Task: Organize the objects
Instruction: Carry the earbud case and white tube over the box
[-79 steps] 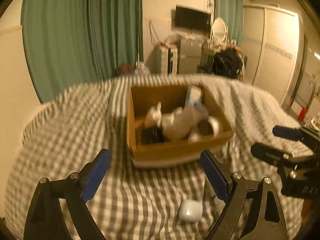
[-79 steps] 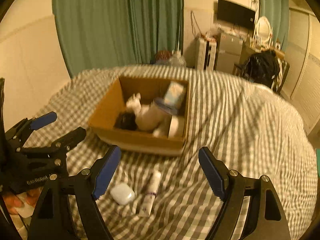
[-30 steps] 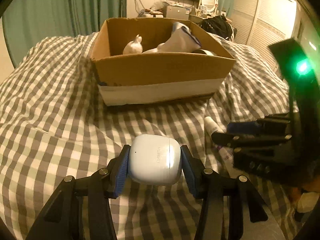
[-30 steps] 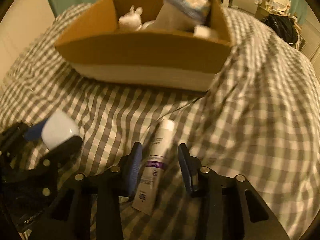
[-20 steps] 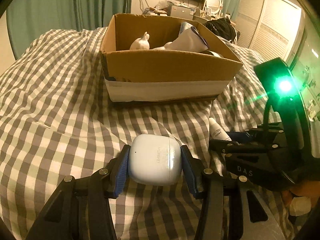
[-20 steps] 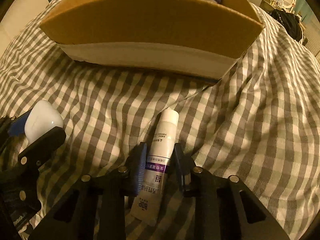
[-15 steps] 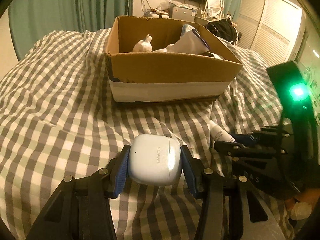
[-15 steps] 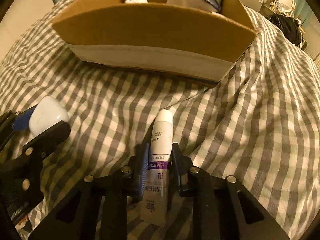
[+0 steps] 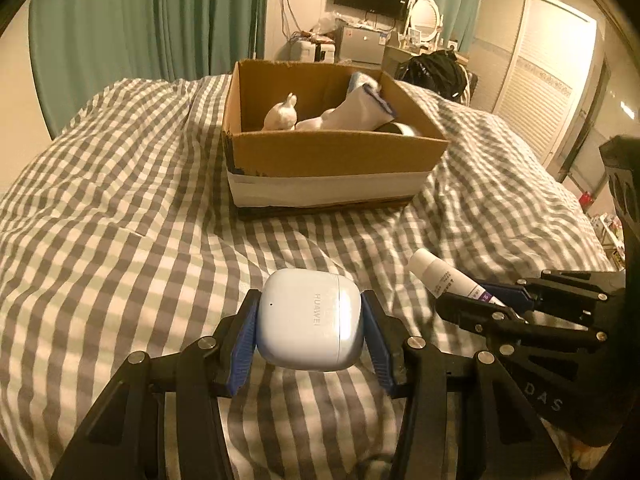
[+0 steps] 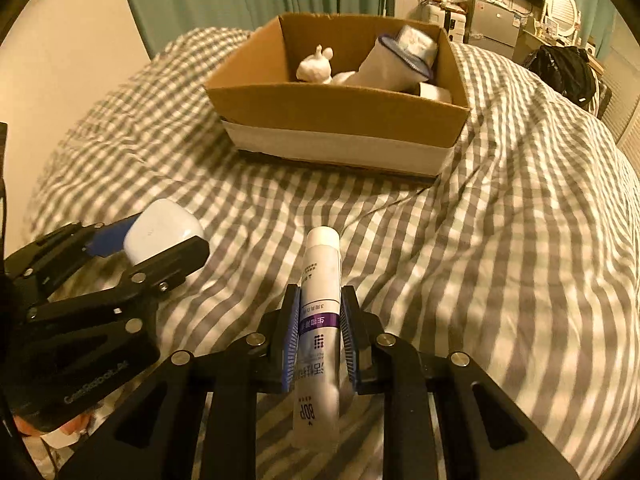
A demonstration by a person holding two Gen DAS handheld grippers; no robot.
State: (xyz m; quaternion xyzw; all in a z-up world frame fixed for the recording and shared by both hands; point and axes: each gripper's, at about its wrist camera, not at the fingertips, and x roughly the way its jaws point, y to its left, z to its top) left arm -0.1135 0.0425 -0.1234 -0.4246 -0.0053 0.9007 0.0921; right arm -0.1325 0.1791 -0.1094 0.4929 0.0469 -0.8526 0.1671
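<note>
My left gripper [image 9: 310, 330] is shut on a white earbud case [image 9: 310, 318], held just above the checked bedspread. In the right wrist view the same case [image 10: 162, 230] shows at the left in that gripper [image 10: 148, 240]. My right gripper [image 10: 320, 320] is shut on a white tube with a purple band [image 10: 320, 304], cap pointing away from me. The left wrist view shows that tube [image 9: 444, 276] sticking out of the right gripper [image 9: 486, 298]. An open cardboard box [image 9: 332, 160] [image 10: 340, 120] stands beyond both grippers, holding a white figurine [image 10: 316, 66], a white pouch [image 10: 394, 66] and other items.
The checked bedspread [image 9: 120, 232] [image 10: 520, 240] covers the whole bed around the box. Green curtains [image 9: 140, 28] hang behind. A dresser, a wall screen and a black bag [image 9: 436, 72] stand at the far end. Part of a hand [image 10: 76, 426] shows under the left gripper.
The right gripper's jaws have shut on the tube and lifted it off the bedspread. Both grippers have risen and drawn back a little from the box, each with its object.
</note>
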